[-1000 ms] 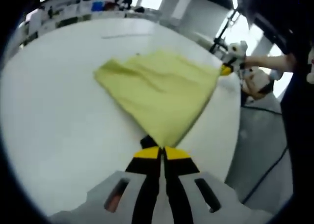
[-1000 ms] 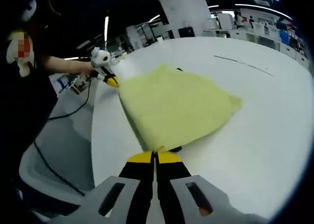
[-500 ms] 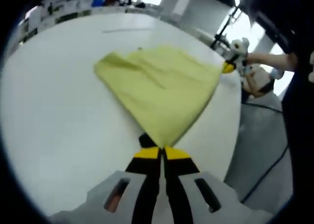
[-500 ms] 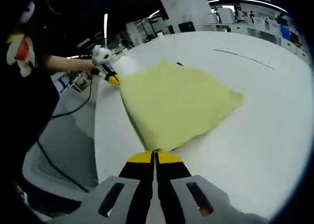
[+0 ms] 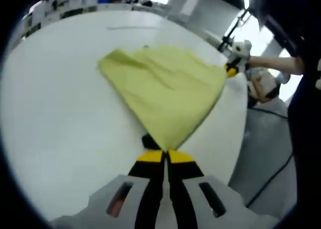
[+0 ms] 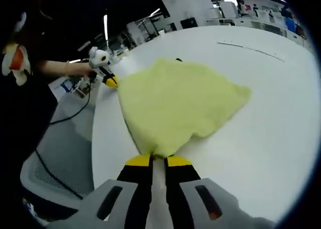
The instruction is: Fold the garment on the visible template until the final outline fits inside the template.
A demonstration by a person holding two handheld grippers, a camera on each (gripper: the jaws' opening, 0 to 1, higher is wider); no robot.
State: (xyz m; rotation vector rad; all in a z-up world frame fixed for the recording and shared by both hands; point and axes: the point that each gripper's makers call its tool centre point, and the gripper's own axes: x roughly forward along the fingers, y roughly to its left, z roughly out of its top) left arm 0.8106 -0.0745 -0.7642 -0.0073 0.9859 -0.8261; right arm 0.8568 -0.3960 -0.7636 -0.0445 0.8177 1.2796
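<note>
Folding the yellow garment (image 5: 163, 93) on the white worktop (image 5: 55, 118)
Left hand-held gripper (image 5: 164, 153) is pinching one corner; right hand-held gripper (image 6: 158, 160), slightly parted, is releasing the opposite corner.

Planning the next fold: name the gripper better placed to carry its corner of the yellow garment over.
Left, probably. The left gripper is shut on a corner of the yellow garment. The right gripper shows a gap between its jaws at the other corner, so its hold looks looser.
</note>
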